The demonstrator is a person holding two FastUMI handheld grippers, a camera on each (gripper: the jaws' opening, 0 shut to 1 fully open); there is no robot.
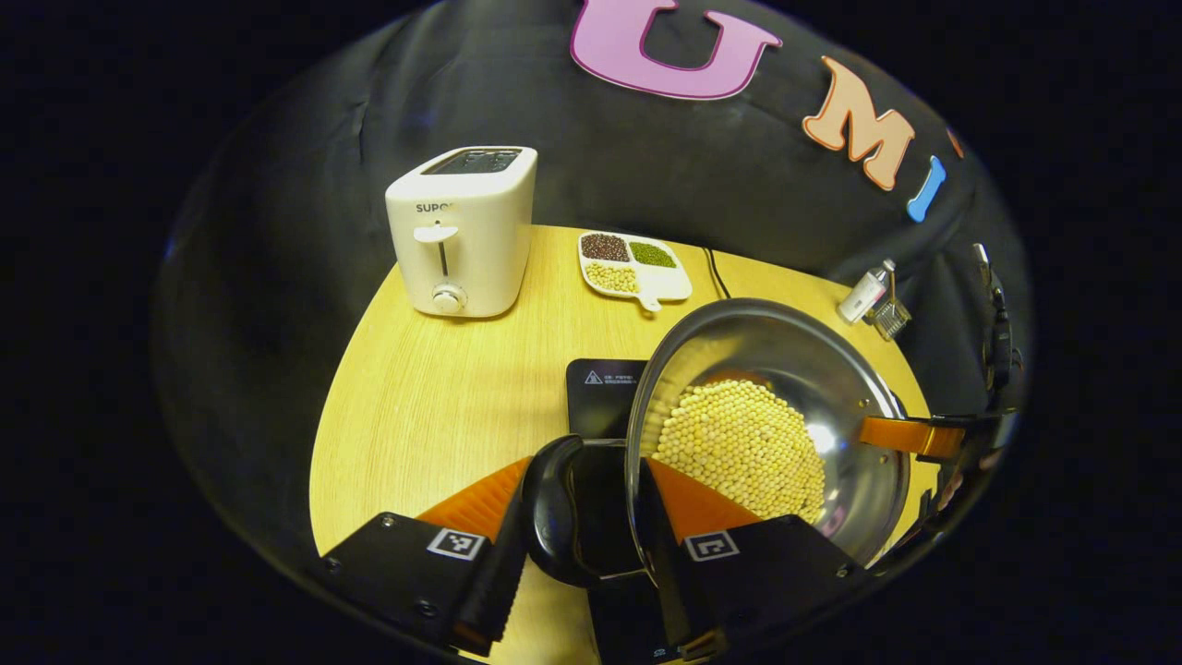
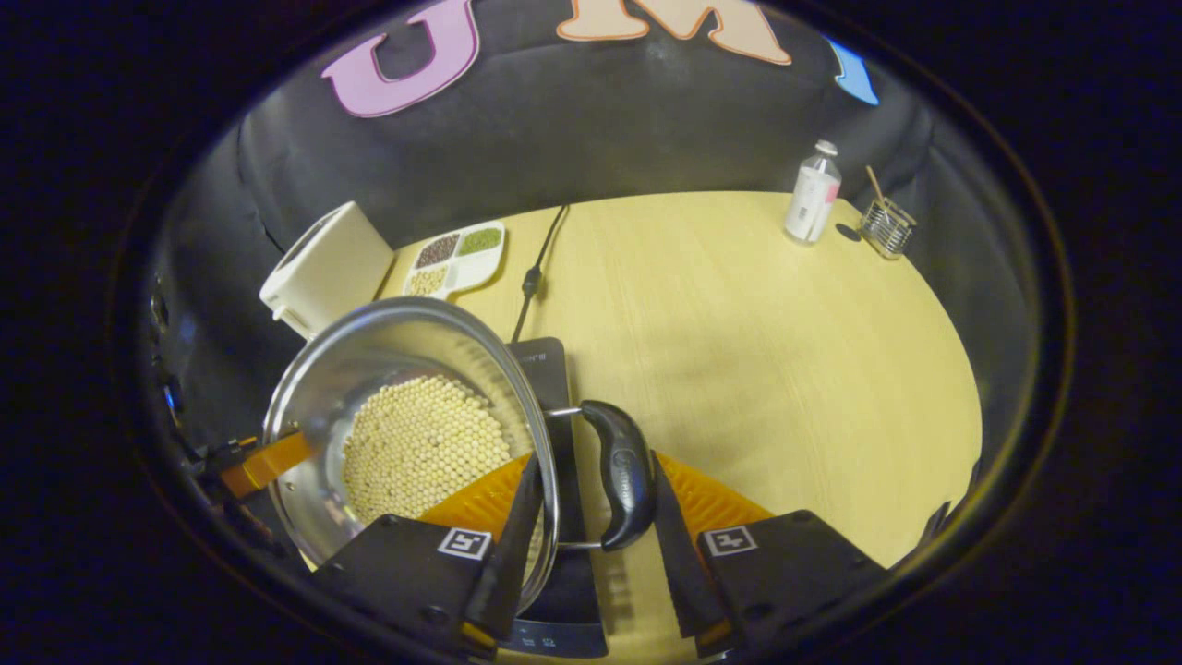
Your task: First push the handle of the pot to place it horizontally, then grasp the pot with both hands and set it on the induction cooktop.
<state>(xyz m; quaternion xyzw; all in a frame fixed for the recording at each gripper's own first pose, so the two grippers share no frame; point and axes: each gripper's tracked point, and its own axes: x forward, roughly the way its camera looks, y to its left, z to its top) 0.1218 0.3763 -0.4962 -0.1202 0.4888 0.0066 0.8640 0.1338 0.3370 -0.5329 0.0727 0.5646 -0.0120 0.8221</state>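
Note:
A steel pot (image 1: 785, 351) (image 2: 388, 342) holding pale round beans (image 1: 739, 443) (image 2: 420, 439) is over the black induction cooktop (image 1: 605, 388) (image 2: 545, 365); I cannot tell whether it rests on it. My left gripper (image 1: 586, 466) is shut across one black side handle (image 1: 549, 508) and the rim, with one finger inside the pot. My right gripper (image 2: 596, 457) clamps the opposite black handle (image 2: 628, 480) and rim the same way. Each gripper also appears at the pot's far side in the other's view: the right gripper (image 1: 923, 434) and the left gripper (image 2: 259, 462).
On the round wooden table (image 2: 785, 369), a white toaster (image 1: 462, 231) (image 2: 323, 263) and a divided dish of beans (image 1: 633, 263) (image 2: 457, 254) stand at the back. A small bottle (image 2: 813, 194) and a wire holder (image 2: 885, 229) sit near the far edge. The cooktop's cable (image 2: 540, 268) runs backward.

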